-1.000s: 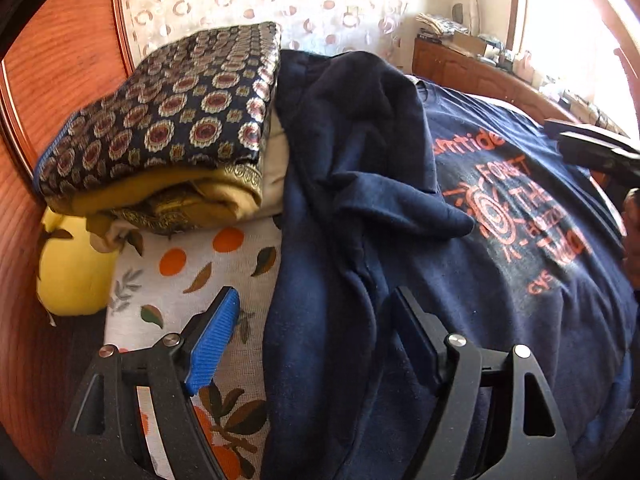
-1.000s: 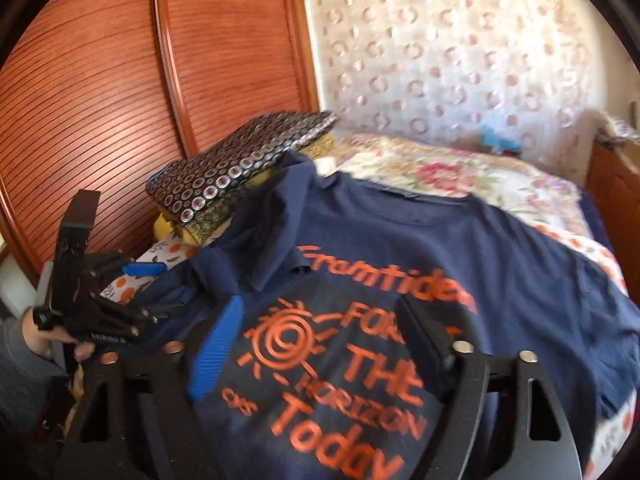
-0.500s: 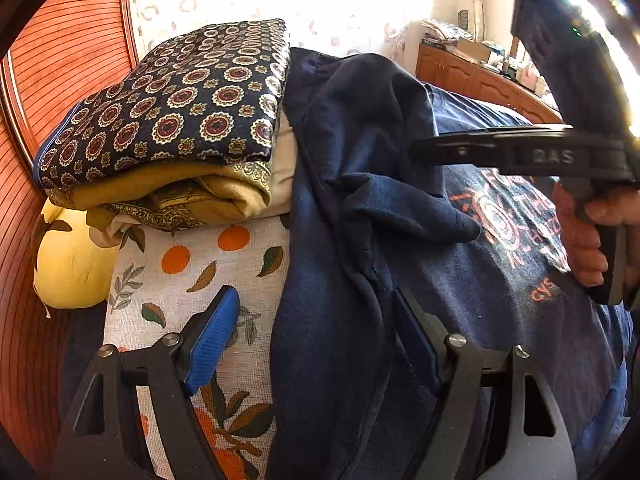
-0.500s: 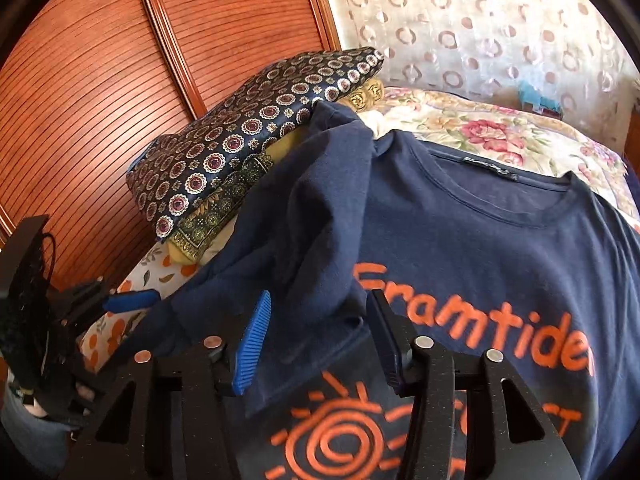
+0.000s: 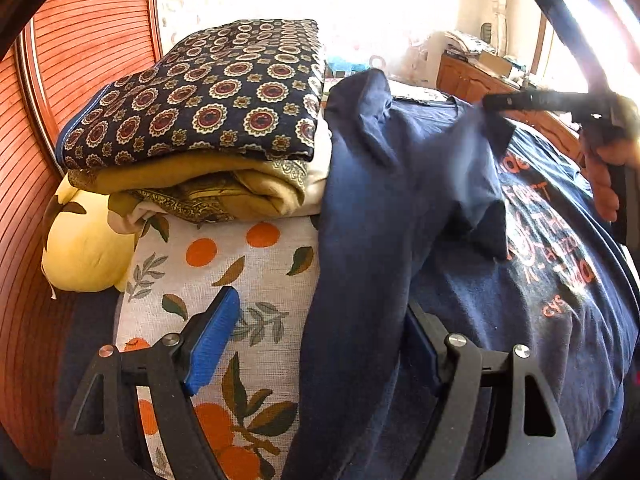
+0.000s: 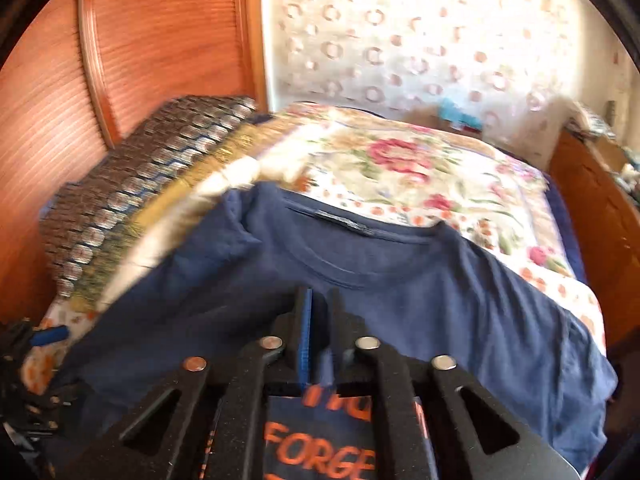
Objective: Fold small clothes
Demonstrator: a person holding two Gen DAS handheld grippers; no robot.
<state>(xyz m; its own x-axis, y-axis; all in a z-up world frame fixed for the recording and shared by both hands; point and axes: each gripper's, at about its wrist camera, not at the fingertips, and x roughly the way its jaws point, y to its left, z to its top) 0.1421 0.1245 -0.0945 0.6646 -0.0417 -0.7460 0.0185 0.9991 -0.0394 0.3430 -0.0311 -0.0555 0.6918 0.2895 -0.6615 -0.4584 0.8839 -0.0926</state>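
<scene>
two grippers on one navy t-shirt (image 5: 460, 300), which lies spread face-up on the bed (image 6: 400, 160) w/ its orange print showing. right gripper (image 6: 316, 320) has just been closing & now pinches a bit of the shirt's sleeve; in the left wrist view that sleeve (image 5: 452, 160) hangs lifted from the gripper's tip at about 2 o'clock, w/ the person's hand (image 5: 608, 184) on the handle at 3 o'clock. prob holding it up so the sleeve can swing in over the shirt body for the 1st fold.

left gripper (image 5: 320, 336) is released, jaws wide, straddling the shirt's long side edge near 6 o'clock. blue pad (image 5: 212, 340) sits over the orange-print sheet (image 5: 240, 264), the other finger is half hidden by cloth. pads don't press anything; looks parked to pin or take that edge once the sleeve is over.

stack of folded clothes (image 5: 208, 120), patterned piece on top, is at 10–11 o'clock & touches the shirt's far side, so fold room that way is tight. yellow pillow (image 5: 80, 248) at 9 o'clock, beside the wooden wardrobe (image 6: 140, 40). right wrist view is blurred.
</scene>
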